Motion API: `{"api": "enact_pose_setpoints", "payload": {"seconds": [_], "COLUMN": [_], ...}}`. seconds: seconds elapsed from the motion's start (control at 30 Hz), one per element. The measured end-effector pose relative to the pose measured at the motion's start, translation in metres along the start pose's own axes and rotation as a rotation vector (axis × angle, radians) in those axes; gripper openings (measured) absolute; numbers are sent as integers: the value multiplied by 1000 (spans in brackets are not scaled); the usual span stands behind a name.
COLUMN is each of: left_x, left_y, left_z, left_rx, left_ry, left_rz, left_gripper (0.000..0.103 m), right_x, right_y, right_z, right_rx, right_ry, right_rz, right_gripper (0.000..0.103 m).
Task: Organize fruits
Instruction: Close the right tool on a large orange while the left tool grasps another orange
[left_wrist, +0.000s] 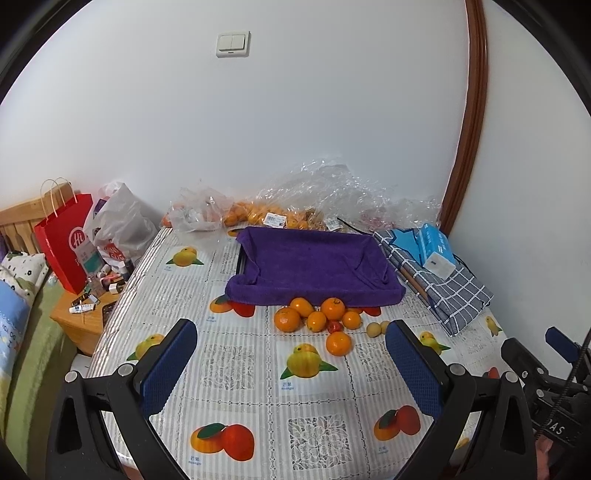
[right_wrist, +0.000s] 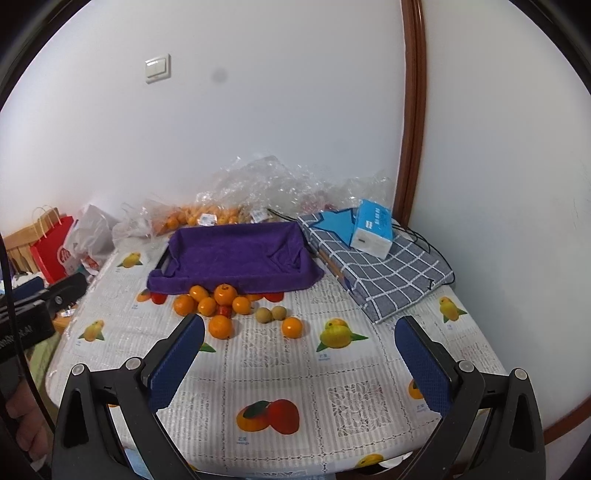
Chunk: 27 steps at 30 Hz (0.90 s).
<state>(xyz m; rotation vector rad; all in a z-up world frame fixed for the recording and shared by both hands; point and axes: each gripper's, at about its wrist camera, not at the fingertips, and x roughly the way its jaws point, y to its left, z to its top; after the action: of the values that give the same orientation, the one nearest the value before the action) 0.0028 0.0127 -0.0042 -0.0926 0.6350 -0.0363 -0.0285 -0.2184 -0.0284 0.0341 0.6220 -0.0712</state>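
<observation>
— Both claws first: how do they stand?
— Left gripper (left_wrist: 291, 354) is spread wide with nothing between its pads, above the fruit-print tablecloth (left_wrist: 236, 373). Right gripper (right_wrist: 299, 350) is the same, spread and bare.
— And the fruit?
— A cluster of oranges (right_wrist: 216, 299) lies against the front edge of the purple towel-lined tray (right_wrist: 236, 254). Two small tan fruits (right_wrist: 271, 314) sit just right of that cluster, and one lone orange (right_wrist: 291, 327) lies in front of them, farther from the tray.

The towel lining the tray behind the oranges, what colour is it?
The towel is a deep purple, plain with no pattern. The left wrist view shows it best.
</observation>
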Motion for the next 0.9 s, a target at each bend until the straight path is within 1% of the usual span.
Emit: {"api": "enact_pose_setpoints", "payload": {"seconds": [0.07, 0.13, 0.27, 0.33, 0.43, 0.5, 0.57, 0.6, 0.7, 0.77, 0.87, 0.9], "left_x": [1, 4, 16, 25, 43, 56, 68, 78, 108, 124, 147, 157], "left_y": [3, 7, 15, 20, 26, 28, 29, 31, 39, 44, 56, 62], "left_z": [1, 2, 2, 3, 2, 0, -5, -7, -17, -24, -34, -38], "left_rx": [-7, -3, -29, -43, -48, -38, -28, -23, -42, -44, -50, -58], "left_ry": [-5, -14, -2, 1, 21, 25, 30, 50, 128, 165, 204, 220], "left_rz": [-7, -29, -49, -70, -75, -76, -50, -46, -68, -66, -52, -50], "left_gripper": [103, 103, 102, 102, 102, 102, 102, 102, 101, 100, 98, 98], "right_x": [3, 6, 22, 32, 49, 65, 86, 94, 122, 135, 158, 165], "right_y": [-1, -2, 2, 4, 6, 5, 2, 2, 3, 2, -2, -3], "right_z": [0, 0, -1, -2, -6, -9, -15, -17, -29, -34, -41, -44], "right_rx": [5, 6, -24, -31, -42, -35, -21, -18, -24, -16, 16, 28], "right_ry": [-3, -11, -18, -16, -37, -18, 22, 41, 103, 125, 155, 167], "right_rz": [10, 26, 55, 53, 26, 36, 64, 61, 28, 10, -11, -11], "right_gripper": [102, 102, 102, 102, 102, 102, 101, 101, 101, 101, 97, 94]}}
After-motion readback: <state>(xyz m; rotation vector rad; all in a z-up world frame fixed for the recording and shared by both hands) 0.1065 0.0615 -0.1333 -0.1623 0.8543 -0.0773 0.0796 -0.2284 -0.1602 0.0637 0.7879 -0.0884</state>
